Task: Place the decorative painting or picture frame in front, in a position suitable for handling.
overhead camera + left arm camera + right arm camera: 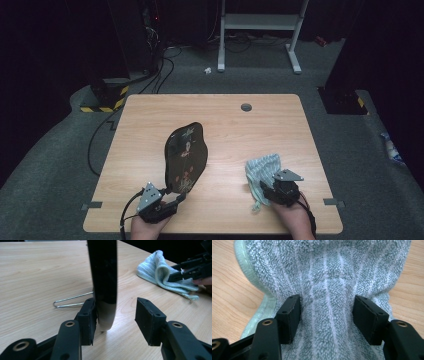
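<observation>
A flat black board (186, 155) with small red and white marks stands on edge on the wooden table (150, 115), left of centre. Its thin edge (102, 270) rises between the jaws of my left gripper (116, 315), which is open; the edge touches the left pad only. In the high view, the left gripper (179, 196) sits at the board's near end. A pale striped towel (262, 167) lies bunched at the right. My right gripper (327, 312) is open, with a raised fold of the towel (327, 270) between its pads.
A bent wire stand (72, 300) lies on the table just behind the board. A grey cable grommet (246, 107) sits near the table's far edge. Beyond the table are a white frame (260, 22) and floor cables (160, 70).
</observation>
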Tool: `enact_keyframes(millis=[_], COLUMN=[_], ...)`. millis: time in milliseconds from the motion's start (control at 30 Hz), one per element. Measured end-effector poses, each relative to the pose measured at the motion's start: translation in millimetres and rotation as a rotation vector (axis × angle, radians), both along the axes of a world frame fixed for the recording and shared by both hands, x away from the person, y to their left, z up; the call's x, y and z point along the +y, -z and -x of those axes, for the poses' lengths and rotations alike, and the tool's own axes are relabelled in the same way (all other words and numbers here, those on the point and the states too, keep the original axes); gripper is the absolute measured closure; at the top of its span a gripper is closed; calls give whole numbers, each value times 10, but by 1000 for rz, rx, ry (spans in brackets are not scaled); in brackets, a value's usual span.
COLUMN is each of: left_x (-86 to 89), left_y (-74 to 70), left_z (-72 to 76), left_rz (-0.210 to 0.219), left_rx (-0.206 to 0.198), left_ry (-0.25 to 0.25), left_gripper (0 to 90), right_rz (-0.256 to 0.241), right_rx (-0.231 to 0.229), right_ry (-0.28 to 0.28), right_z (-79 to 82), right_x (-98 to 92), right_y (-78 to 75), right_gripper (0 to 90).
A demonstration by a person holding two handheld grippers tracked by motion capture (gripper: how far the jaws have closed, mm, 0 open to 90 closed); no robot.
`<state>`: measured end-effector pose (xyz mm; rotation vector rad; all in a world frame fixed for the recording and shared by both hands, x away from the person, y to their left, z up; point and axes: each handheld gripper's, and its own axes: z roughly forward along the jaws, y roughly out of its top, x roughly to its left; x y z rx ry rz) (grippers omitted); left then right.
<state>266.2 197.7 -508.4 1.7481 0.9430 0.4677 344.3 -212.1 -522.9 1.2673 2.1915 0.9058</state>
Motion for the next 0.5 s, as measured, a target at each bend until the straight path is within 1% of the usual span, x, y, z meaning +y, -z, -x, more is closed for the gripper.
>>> enact_keyframes(millis=[100, 133, 167, 200, 267, 333, 400, 433, 500], left_x=[-55, -76, -86, -110, -148, -189, -236, -252, -294], left_y=[-1, -2, -3, -2, -2, -1, -2, -2, -1], left_z=[5, 11, 11, 11, 13, 14, 9, 8, -3], left_rz=[-13, -16, -25, -22, -31, -40, -47, -49, -57], left_rx=[-3, 2, 0, -5, -8, -9, -11, -11, -14], left_ry=[17, 24, 30, 32, 43, 57, 73, 77, 93], left_gripper=[498, 493, 492, 490, 483, 479, 473, 468, 461], right_rz=[-14, -18, -17, -12, -10, -16, -20, -14, -4], right_rx=[6, 6, -3, -12, -35, -68, -84, -96, -103], right_ry=[7, 9, 8, 5, 4, 6, 6, 6, 10], right_z=[-7, -7, -2, 2, 18, 49, 76, 100, 126], right_x=[-2, 0, 6, 10, 18, 11, 1, -8, -22], right_y=[-9, -16, -28, -37, -65, -102, -124, -134, -136], right_gripper=[380, 374, 371, 367, 363, 364, 366, 367, 369])
